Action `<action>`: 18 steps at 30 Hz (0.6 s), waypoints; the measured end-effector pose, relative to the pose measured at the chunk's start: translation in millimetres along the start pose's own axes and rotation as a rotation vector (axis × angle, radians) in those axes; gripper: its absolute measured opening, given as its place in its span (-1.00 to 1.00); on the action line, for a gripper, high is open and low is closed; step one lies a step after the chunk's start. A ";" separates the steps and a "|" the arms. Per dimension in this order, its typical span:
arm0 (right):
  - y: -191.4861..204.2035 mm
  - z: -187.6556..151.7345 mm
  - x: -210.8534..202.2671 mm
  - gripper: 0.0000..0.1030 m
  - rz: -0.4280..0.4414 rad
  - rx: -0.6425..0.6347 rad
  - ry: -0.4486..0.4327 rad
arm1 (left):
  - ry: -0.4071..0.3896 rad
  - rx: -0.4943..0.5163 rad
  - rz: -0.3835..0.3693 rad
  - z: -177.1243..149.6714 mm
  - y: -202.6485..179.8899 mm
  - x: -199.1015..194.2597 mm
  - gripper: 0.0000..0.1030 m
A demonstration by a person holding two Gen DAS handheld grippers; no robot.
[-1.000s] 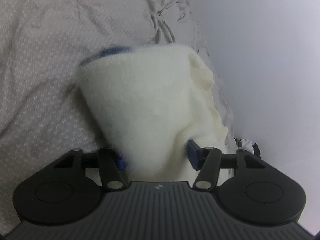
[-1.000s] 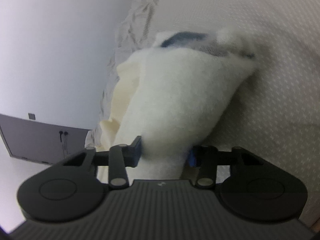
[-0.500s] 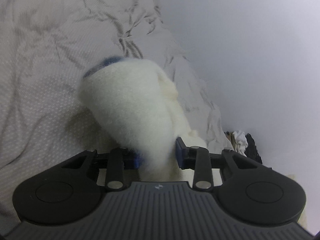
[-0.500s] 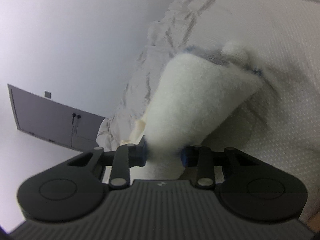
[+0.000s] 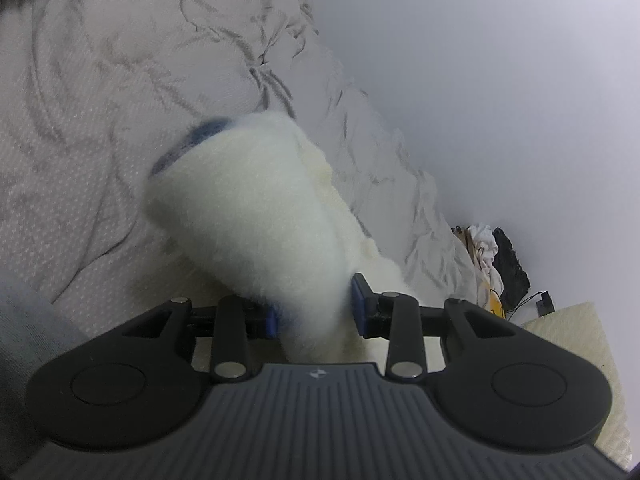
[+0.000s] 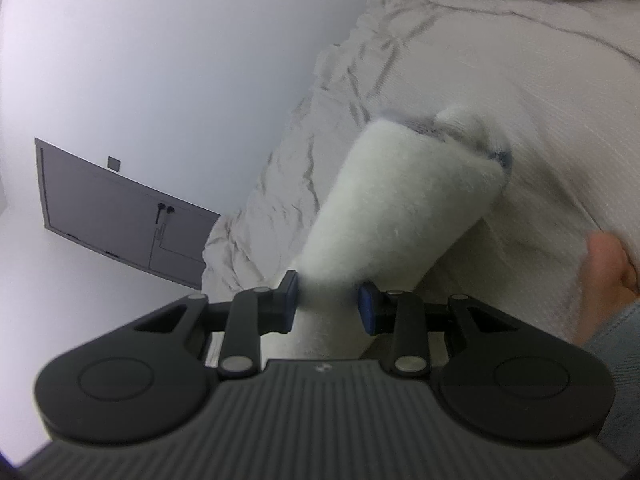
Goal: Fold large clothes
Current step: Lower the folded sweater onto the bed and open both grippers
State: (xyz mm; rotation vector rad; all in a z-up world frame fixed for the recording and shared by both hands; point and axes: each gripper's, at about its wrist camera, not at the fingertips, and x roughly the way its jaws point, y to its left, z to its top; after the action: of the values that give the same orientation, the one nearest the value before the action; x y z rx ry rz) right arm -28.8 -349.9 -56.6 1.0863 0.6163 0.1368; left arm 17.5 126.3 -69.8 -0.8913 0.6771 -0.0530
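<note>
Clearly both grippers' blue-padded fingers (image 5: pixel 358 304) (image 6: pixel 367 312) clamp bunched fluffy cream fleece (image 5: pixel 256 216) above wrinkled bedding (image 5: pixel 100 100).

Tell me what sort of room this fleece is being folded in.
Most likely a bedroom. The white fleece garment is lifted over a wide bed under a wrinkled pale bedspread that runs along a plain wall. A grey door shows in the right wrist view.

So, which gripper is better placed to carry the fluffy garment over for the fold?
Probably neither alone. The left gripper and right gripper each pinch a bunch of the white fleece garment above the bed, so both should move together.
</note>
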 end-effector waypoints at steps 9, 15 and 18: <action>14.2 12.8 11.8 -0.32 0.036 0.005 -0.003 | -0.033 -0.032 -0.005 15.7 -10.2 8.3 -0.17; 34.7 33.6 37.5 -0.32 0.050 0.009 -0.057 | -0.071 0.023 0.007 46.4 -45.7 33.9 -0.09; 41.1 45.7 53.8 -0.32 0.040 0.003 -0.081 | -0.072 0.047 0.011 63.6 -58.9 53.9 -0.04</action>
State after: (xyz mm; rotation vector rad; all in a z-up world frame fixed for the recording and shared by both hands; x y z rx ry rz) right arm 47.7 -344.9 -28.4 1.1023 0.5221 0.1261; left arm 109.7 116.1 -27.1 -0.8407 0.6108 -0.0267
